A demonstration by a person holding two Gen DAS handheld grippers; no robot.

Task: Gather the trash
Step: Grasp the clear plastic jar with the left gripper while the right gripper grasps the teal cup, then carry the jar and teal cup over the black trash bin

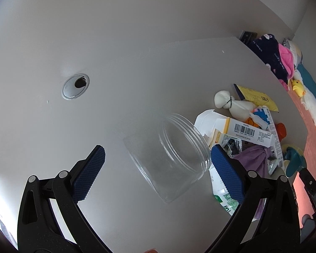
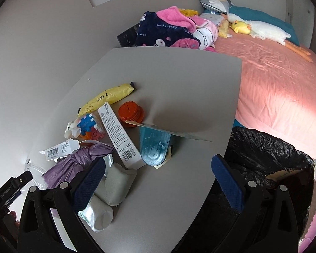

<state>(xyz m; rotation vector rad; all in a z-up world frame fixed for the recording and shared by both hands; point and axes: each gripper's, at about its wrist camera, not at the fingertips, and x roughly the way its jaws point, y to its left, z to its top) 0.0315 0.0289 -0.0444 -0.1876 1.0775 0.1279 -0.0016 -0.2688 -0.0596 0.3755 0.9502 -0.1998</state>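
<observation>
Barely started — the litter pile (image 2: 107,130) covers the worktop (image 2: 179,80) beside the black-lined bin (image 2: 269,154); left gripper (image 1: 158,168) fingers spread around a clear jar (image 1: 170,158), right gripper (image 2: 158,177) released, empty.

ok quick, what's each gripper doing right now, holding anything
Left gripper: open, holding nothing; the clear plastic jar lies between its fingers, ungripped.
Right gripper: open and empty above the table.

Past my desk (image 2: 179,80) I see a pink bed (image 2: 273,88) with a white plush goose (image 2: 265,30), a yellow duck toy (image 2: 241,27) and a heap of navy and pink blankets (image 2: 168,29).
</observation>
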